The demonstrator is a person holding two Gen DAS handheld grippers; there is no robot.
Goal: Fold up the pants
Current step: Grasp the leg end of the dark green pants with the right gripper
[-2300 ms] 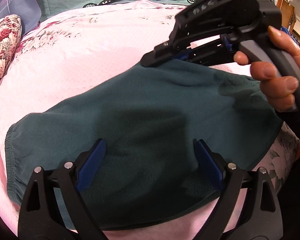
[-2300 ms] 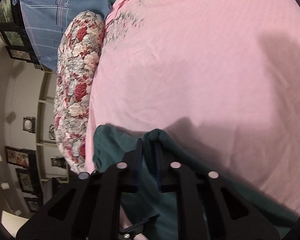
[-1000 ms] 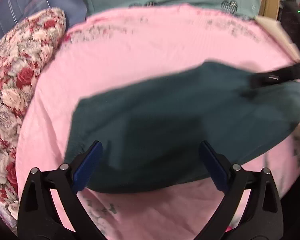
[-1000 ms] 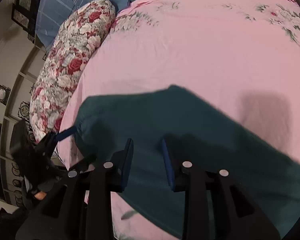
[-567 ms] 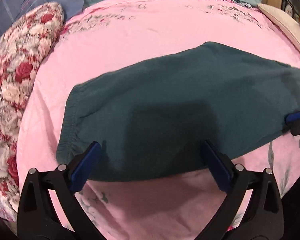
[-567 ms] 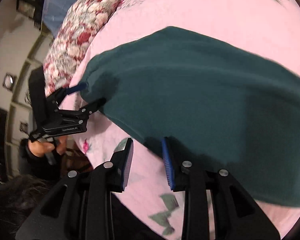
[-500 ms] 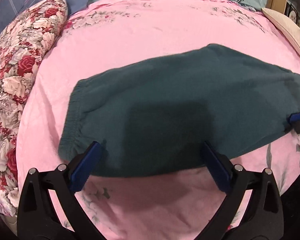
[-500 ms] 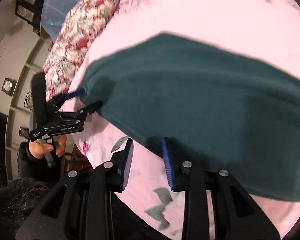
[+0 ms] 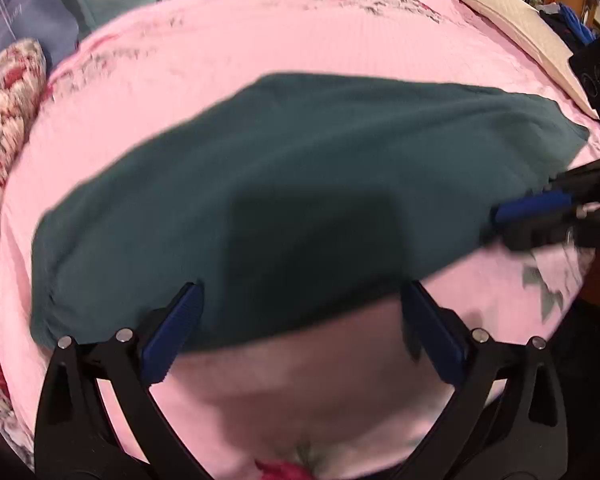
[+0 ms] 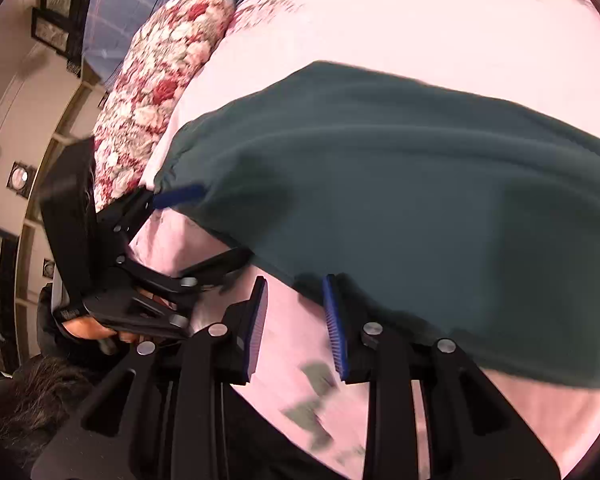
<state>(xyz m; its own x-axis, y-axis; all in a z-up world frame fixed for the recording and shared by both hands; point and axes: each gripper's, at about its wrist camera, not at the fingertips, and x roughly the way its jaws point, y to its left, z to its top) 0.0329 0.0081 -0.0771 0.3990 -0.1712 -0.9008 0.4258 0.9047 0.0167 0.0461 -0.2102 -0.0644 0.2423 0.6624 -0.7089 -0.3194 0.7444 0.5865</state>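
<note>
Teal fleece pants (image 9: pixel 300 184) spread flat on pink bed (image 9: pixel 340 40); left hand-held gripper (image 9: pixel 300 328) wide open, right hand-held gripper (image 10: pixel 296 320) parted, both empty at near hem. Risk: pinching sheet too.

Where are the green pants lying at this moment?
The green pants lie flat across the pink bedsheet, filling the middle of the left wrist view, with the floral pillow off their left end.

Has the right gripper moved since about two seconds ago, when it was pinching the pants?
Yes. The right gripper has let go and pulled back off the pants; it now hovers, jaws open, over the pink sheet at the pants' near edge.
</note>
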